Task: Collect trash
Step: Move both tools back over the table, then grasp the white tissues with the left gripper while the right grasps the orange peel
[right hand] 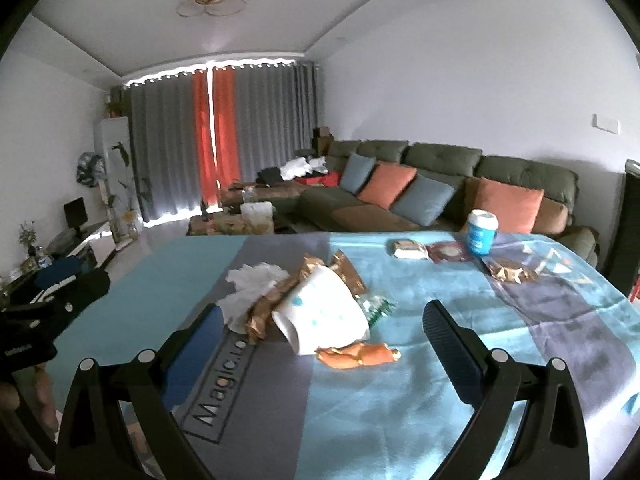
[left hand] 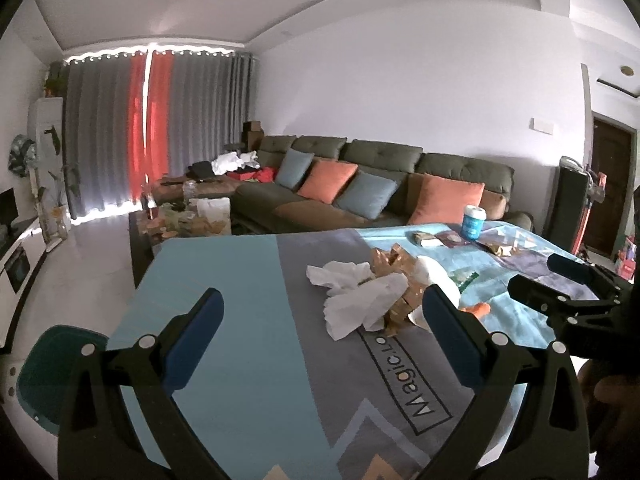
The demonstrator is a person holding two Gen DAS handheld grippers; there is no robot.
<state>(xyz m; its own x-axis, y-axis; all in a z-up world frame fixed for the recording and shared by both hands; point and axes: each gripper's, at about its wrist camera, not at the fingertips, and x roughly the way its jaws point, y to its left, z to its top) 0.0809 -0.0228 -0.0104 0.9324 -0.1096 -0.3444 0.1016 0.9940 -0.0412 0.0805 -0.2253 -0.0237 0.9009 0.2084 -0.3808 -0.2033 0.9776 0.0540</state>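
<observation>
A heap of trash lies on the blue and grey tablecloth: crumpled white tissue, a gold wrapper, a white paper cup on its side, orange peel and a green packet. My left gripper is open, just short of the tissue, holding nothing. Wide open and empty, my right gripper hovers in front of the cup and peel. Each gripper shows at the edge of the other's view.
Further back on the table stand a blue cup, two small packets and another gold wrapper. A teal round object sits below the table's left edge. A sofa with cushions lies beyond.
</observation>
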